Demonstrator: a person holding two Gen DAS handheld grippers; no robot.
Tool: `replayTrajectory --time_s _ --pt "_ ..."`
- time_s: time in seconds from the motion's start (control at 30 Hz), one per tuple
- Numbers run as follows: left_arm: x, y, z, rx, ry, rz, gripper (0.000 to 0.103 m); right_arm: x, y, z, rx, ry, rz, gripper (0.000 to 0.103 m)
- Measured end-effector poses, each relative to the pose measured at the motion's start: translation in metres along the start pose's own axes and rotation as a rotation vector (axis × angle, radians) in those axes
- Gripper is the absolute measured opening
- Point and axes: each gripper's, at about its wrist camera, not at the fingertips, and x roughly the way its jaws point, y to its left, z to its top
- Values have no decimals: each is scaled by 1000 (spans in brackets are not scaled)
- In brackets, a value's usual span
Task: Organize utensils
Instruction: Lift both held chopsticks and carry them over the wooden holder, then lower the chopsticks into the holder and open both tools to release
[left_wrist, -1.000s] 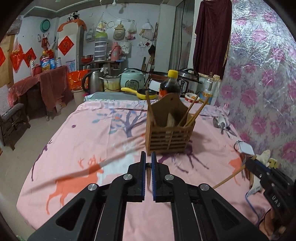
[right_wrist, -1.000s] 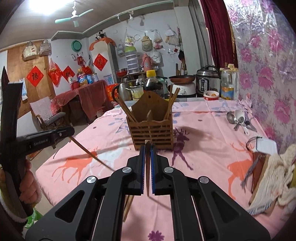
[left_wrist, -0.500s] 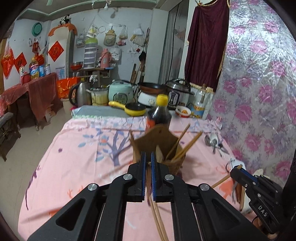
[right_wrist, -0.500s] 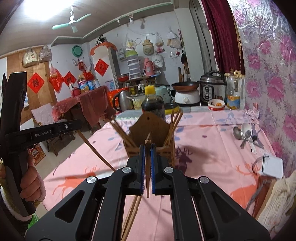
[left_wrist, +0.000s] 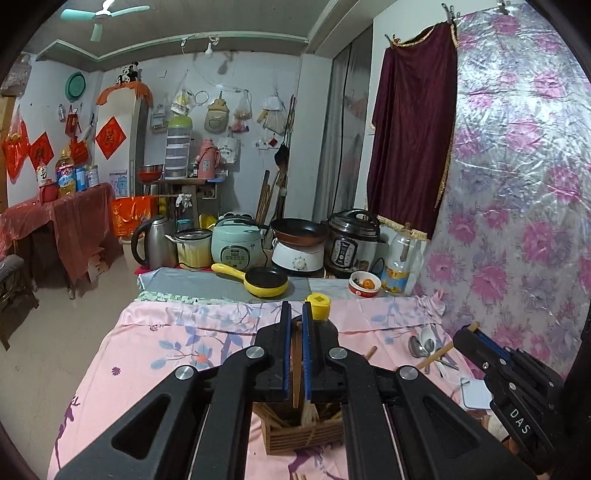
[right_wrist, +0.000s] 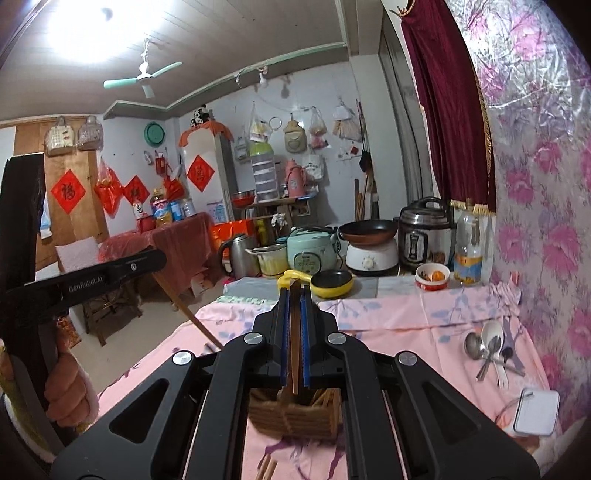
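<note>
Wooden chopsticks are clamped in both tools. The left hand-held gripper (left_wrist: 294, 354) has its blue-padded jaws closed on a chopstick (left_wrist: 296, 369) that runs down between them toward the slatted wooden utensil holder (left_wrist: 304, 435) directly below. The holder stands on the pink deer-print cloth of the counter (left_wrist: 155, 354) and already carries several chopsticks in its compartments; which compartment the held one points at cannot be told.

From the right wrist camera, the right hand-held gripper (right_wrist: 294, 332) is likewise pinched on a chopstick (right_wrist: 294, 339), held upright between the pads, with the same holder (right_wrist: 293, 413) just under the jaws. At the left edge of that view the other tool appears from the side, gripped by a hand (right_wrist: 68, 391) in a fuzzy sleeve, its chopstick slanting down toward the holder.

A dark sauce bottle with a yellow cap (left_wrist: 319, 304) stands right behind the holder. Spoons (right_wrist: 487, 350) lie together near the flowered wall, well apart from the holder, and a small white box (right_wrist: 535, 411) sits nearer the counter's edge.
</note>
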Motion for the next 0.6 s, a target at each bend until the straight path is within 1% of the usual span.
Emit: replayTrajectory --time_s 0.13,0.3,0.37,0.4,0.43,0.47,0.5,0.53,0.6 --pt "31 6 -10 -21 44 6 6 24 -3 -7 -1 24 -7 6" --pt "59 22 -24 -50 96 11 6 48 -8 -19 9 62 0 6" --pt "68 28 -31 -61 118 16 6 61 -10 -28 12 99 5 6" --pt "74 32 -35 -70 130 30 7 69 -11 -33 11 132 18 9" --pt "76 35 -38 -76 136 39 12 75 -12 -37 14 156 21 11" --pt "79 38 -41 -81 145 44 28 80 -14 -40 19 170 12 11" --pt "81 41 -43 -87 150 53 35 83 -17 -43 28 183 1 11" --pt "81 44 -46 -95 149 70 40 83 -18 -44 36 186 0 12" --pt "81 49 -49 -98 155 76 40 80 -22 -44 53 179 -4 12"
